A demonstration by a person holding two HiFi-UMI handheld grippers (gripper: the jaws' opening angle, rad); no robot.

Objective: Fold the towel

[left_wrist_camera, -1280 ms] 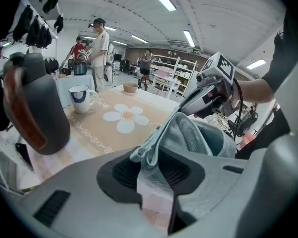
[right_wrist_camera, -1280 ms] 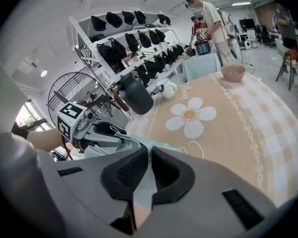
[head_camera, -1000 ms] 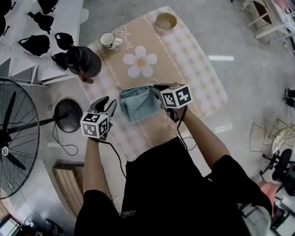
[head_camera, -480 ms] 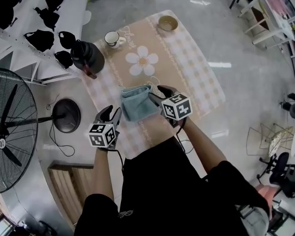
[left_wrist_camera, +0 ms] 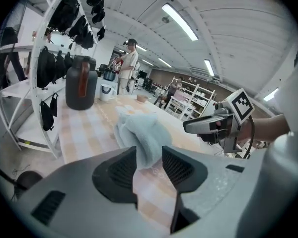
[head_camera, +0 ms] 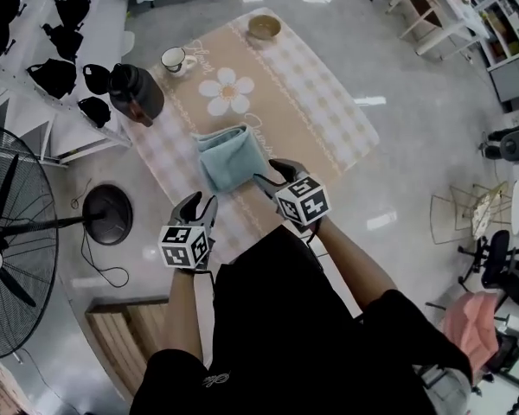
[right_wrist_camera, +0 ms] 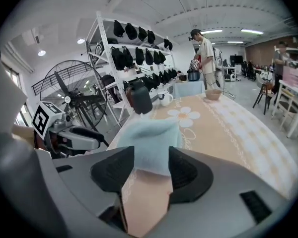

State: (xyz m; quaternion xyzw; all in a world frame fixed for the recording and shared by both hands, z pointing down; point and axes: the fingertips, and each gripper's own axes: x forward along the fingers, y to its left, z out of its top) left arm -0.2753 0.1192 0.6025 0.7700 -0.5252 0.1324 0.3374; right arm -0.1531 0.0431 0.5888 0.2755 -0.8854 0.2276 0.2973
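Note:
The light blue towel (head_camera: 232,158) lies folded in a thick bundle on the checked mat (head_camera: 329,111). My left gripper (head_camera: 195,207) hangs open near the mat's front left edge, short of the towel, which shows beyond its tips as a soft heap (left_wrist_camera: 141,133). My right gripper (head_camera: 273,178) is just off the towel's near right corner. Its jaws have just been opening and nothing is between them. In the right gripper view the towel (right_wrist_camera: 150,133) lies on the mat ahead of the open gripper (right_wrist_camera: 151,155). In the left gripper view the left gripper (left_wrist_camera: 149,153) holds nothing.
A dark jug (head_camera: 137,93), a white cup (head_camera: 173,59) and a bowl (head_camera: 265,27) stand at the mat's far end. A floor fan (head_camera: 9,240) and a white rack of black caps (head_camera: 52,59) are on the left. A person (right_wrist_camera: 204,53) stands beyond the table.
The right gripper has let go of the towel's right edge and opened. Both grippers have drawn back toward me, leaving the folded towel on the mat.

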